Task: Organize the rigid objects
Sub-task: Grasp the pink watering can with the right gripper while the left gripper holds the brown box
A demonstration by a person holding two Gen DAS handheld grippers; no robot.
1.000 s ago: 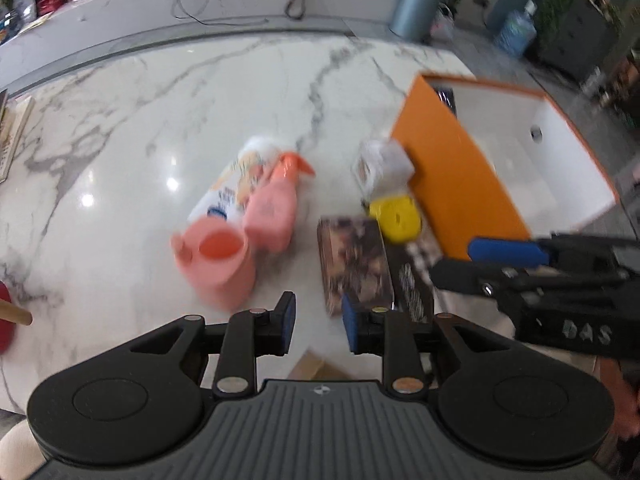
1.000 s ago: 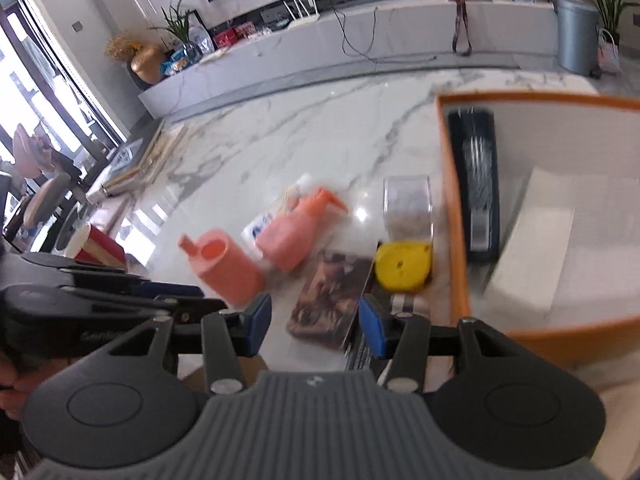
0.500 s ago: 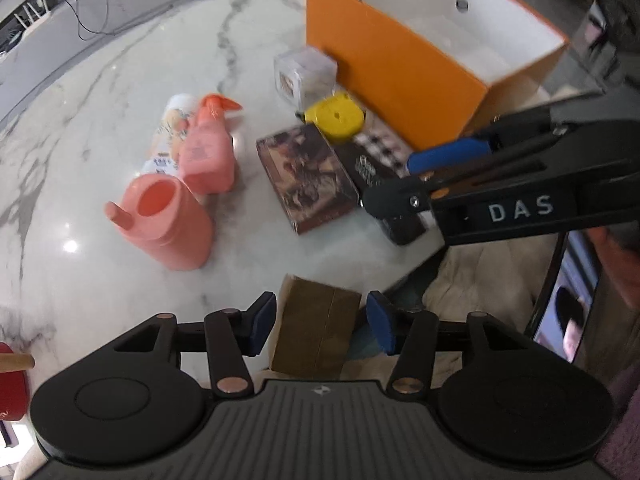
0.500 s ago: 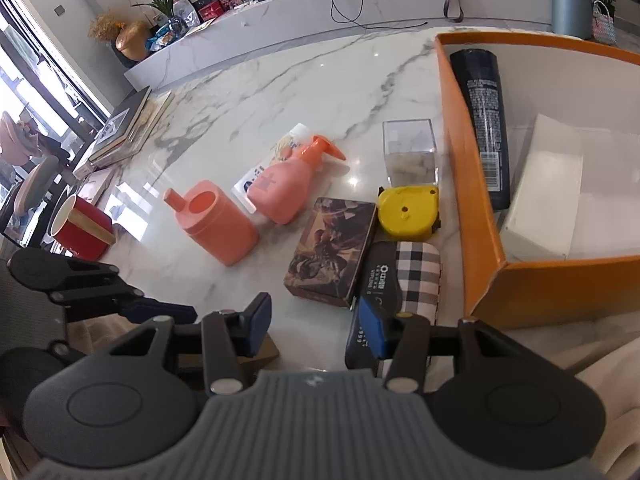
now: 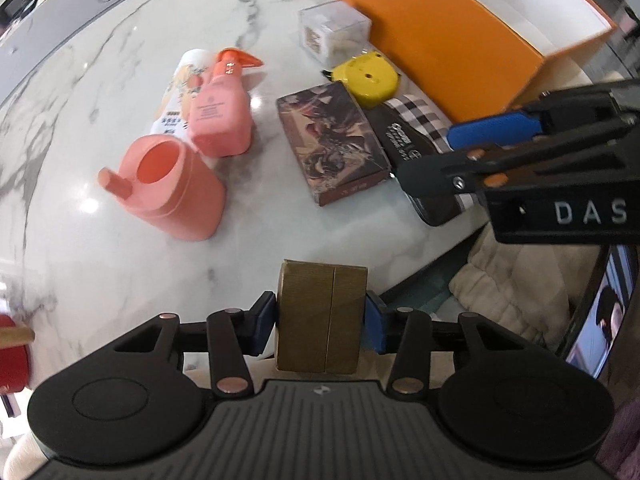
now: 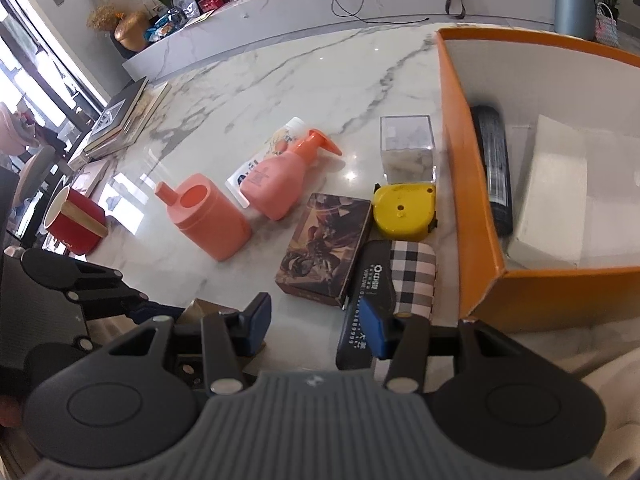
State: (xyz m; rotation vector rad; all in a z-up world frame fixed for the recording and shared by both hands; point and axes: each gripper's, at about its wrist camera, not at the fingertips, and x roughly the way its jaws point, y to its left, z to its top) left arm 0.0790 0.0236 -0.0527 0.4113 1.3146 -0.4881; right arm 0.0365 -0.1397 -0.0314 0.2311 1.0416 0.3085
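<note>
- Olive-brown, the small box (image 5: 322,316) sits at the near edge of the marble table (image 5: 280,20), between the blue pads of the left gripper (image 5: 320,320); the jaws have just been closing, and both pads touch its sides.
- Beyond the box lie a salmon dispenser (image 5: 176,192), a pink pump bottle (image 5: 220,116), a dark printed box (image 5: 334,140), a checked case (image 5: 416,128) and a yellow tape measure (image 5: 368,78).
- Farther from the box stands the orange bin (image 6: 472,184), which holds a dark tube (image 6: 494,168) and a white box (image 6: 554,200).
- The right gripper (image 6: 316,322) hovers half open and empty over the table edge, beside the box.
</note>
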